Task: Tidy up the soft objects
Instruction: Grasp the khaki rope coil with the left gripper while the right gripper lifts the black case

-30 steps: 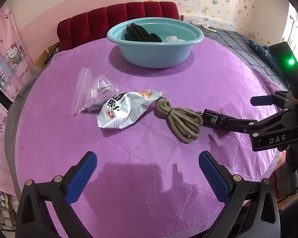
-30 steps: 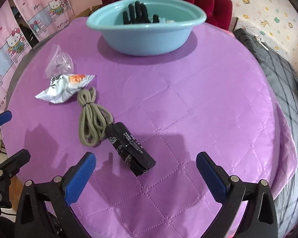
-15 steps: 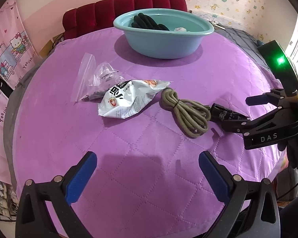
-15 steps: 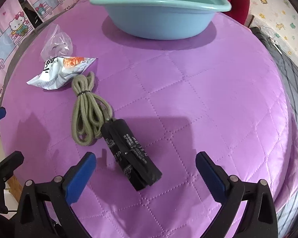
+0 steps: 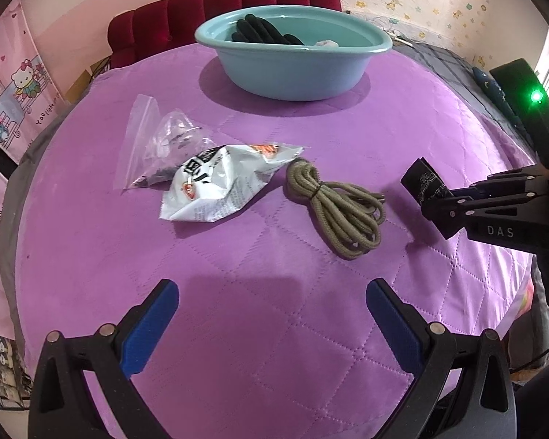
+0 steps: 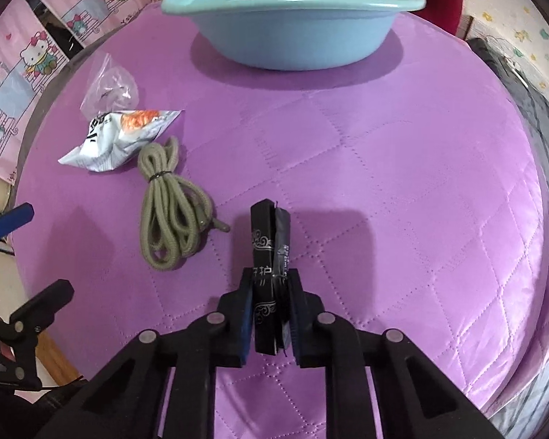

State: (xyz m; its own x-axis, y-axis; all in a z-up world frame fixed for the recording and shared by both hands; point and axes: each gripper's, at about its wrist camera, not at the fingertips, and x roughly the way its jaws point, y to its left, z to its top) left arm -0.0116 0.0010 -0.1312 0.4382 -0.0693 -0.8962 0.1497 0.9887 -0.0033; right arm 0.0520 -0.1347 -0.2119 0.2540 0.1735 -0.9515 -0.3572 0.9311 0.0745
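Right gripper [image 6: 271, 323] clamped on a folded black strap [image 6: 269, 256]: the jaws press its two flat sides near one end, so the free end juts forward toward the basin [image 6: 292, 33]. In the left wrist view the strap [image 5: 426, 183] appears lifted clear of the purple cloth [image 5: 274, 329], its shadow lying below it. A grip at the end probably keeps the folded layers together for carrying. The basin, at the far edge of the cloth, already contains a black glove [image 5: 263, 31] and a small white item [image 5: 325, 43], which marks it as the likely collecting place. On the near side of the basin, left to right, lie a clear bag [image 5: 157, 150], a snack packet [image 5: 219, 186] overlapping it, and a tied cord [image 5: 340, 208], each still to be moved. Left gripper [image 5: 271, 314] spread wide and empty, hovering nearer than the cord, well short of the basin.
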